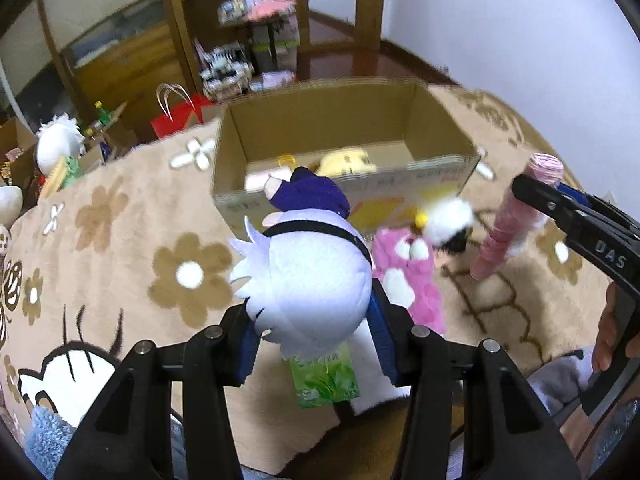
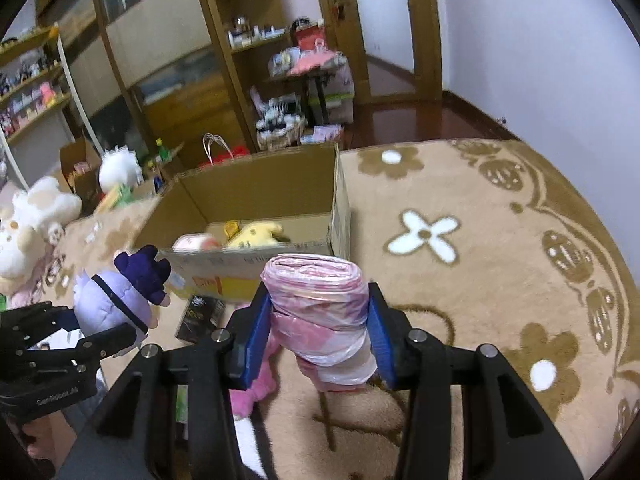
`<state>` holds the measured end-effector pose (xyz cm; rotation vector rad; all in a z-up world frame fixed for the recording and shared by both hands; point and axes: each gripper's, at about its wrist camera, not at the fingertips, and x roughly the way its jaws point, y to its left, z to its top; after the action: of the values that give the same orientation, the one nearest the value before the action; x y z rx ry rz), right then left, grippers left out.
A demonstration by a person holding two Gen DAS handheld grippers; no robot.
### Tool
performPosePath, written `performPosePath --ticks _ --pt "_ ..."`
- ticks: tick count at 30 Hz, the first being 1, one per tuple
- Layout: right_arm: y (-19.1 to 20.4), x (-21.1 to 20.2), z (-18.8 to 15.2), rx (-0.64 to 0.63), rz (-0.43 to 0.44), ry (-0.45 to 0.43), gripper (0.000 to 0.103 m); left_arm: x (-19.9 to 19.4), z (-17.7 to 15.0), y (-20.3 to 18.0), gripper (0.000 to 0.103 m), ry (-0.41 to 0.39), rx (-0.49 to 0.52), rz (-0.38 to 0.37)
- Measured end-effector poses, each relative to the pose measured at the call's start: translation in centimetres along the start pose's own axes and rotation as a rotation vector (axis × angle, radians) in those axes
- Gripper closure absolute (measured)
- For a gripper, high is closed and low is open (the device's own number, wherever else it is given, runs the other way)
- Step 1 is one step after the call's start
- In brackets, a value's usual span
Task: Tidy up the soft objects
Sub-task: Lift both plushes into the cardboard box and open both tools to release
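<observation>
The left claw (image 1: 312,332) is clamped on a round, pale-lilac felt plush doll (image 1: 308,280) just in front of the open corrugated cardboard box (image 1: 436,128). The right claw (image 2: 318,332) grips a crinkly pink plastic-bag roll (image 2: 320,308) before the same box, above the fleecy flowered carpet (image 2: 480,280).

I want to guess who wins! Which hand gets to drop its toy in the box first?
Probably the left. Its hand-held gripper holds the white-haired plush doll right before the cardboard box. The right hand-held gripper, holding the pink roll, sits beside the box's corner.
</observation>
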<state>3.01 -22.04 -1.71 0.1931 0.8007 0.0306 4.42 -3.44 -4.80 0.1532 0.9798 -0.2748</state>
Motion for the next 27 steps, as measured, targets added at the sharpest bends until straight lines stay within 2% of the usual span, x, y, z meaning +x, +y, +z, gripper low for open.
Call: performPosePath --ticks 9,19,27 --pt "1.4 -5.0 2.6 -0.024 0.046 -0.182 0.056 -4.2 1.2 0.3 0.056 -0.204 0.012 0.057" --pt "3.5 -5.8 4.9 -0.085 0.077 -0.277 0.056 -4.4 4.0 1.9 0.056 -0.296 -0.022 0.088" --pt "4.7 -4.4 6.4 -0.117 0.082 -0.33 0.056 -2.9 6.2 2.3 0.056 -0.351 -0.024 0.108"
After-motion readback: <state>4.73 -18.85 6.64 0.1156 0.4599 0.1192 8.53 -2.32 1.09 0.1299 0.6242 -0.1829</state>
